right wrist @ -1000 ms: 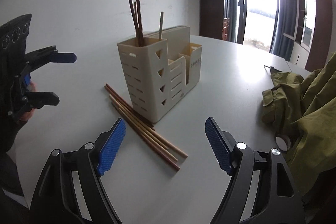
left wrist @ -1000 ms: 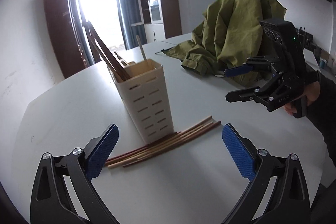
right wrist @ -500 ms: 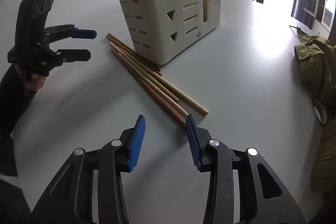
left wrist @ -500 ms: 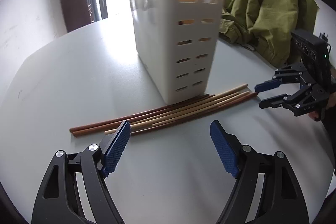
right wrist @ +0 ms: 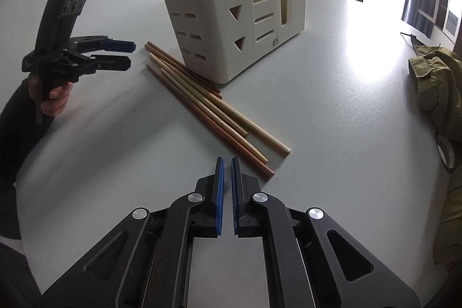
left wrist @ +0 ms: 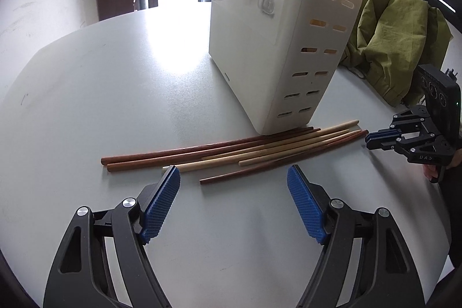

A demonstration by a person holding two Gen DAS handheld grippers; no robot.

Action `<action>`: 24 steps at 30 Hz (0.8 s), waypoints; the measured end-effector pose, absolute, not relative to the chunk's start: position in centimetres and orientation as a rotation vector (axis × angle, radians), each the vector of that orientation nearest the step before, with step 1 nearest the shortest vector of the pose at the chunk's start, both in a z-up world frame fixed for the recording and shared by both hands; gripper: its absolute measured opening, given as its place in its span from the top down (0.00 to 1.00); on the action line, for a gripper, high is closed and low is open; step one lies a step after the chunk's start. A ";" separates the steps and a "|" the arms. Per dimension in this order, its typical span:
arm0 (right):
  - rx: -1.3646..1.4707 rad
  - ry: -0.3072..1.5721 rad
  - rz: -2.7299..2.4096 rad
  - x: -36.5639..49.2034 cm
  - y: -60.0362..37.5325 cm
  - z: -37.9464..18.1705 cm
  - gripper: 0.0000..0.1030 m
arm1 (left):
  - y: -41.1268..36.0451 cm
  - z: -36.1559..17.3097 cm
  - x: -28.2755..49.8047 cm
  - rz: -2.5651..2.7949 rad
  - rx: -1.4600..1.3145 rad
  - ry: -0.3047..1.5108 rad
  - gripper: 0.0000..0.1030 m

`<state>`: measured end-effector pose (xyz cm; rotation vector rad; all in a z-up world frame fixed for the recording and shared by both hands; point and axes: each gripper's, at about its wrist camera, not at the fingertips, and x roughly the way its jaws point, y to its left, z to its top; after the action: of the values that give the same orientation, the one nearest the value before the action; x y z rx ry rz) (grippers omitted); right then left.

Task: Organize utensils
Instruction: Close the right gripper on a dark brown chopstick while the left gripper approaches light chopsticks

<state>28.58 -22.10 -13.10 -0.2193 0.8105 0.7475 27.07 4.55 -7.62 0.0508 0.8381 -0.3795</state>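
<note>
1. Six chopsticks (left wrist: 231, 153) loose on the tabletop (left wrist: 101, 94), touching the foot of the cream holder (left wrist: 277, 54).
2. Few sticks standing in the holder already, tips poking out at 12 o'clock; most of the sorting left.
3. Left gripper (left wrist: 234, 204) fingers wide apart, just short of the bundle, gripping nothing.
4. Right gripper (right wrist: 226, 192) fingers nearly together, empty, bundle tips at 1 o'clock.
5. Green jacket (left wrist: 395, 39) heaped at 2 o'clock.
</note>
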 end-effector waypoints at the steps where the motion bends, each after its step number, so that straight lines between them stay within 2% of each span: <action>1: -0.218 0.794 0.747 28.5 -22.4 -12.7 0.94 | 4.2 -7.6 27.1 -0.389 0.062 0.837 0.27; 2: -0.208 0.780 0.751 28.4 -22.8 -12.4 0.93 | 3.8 -7.5 27.1 -0.404 0.071 0.836 0.27; 4: -0.198 0.766 0.766 28.4 -23.3 -12.2 0.71 | 3.0 -7.3 27.1 -0.440 0.095 0.835 0.25; 6: -0.198 0.767 0.751 28.7 -23.5 -12.3 0.65 | 2.0 -7.4 27.2 -0.473 0.130 0.838 0.25; 13: -0.204 0.819 0.726 29.8 -23.3 -13.3 0.66 | -0.2 -8.3 28.1 -0.526 0.211 0.863 0.25; 14: -0.209 0.817 0.722 29.8 -23.3 -13.3 0.68 | -0.5 -8.2 28.2 -0.527 0.213 0.864 0.25; 15: -0.213 0.821 0.725 29.8 -23.3 -13.4 0.83 | -0.6 -8.2 28.3 -0.531 0.213 0.865 0.25; 16: -0.218 0.823 0.728 29.7 -23.3 -13.5 0.88 | -0.7 -8.1 28.3 -0.534 0.214 0.866 0.25; 24: -0.286 0.762 0.828 27.7 -22.8 -12.4 0.91 | -0.9 -6.9 28.3 -0.559 0.307 0.859 0.25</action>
<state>27.74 -22.82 -12.44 -0.2860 0.7622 0.8284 28.29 -0.89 -6.91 0.3066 0.8587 -0.5593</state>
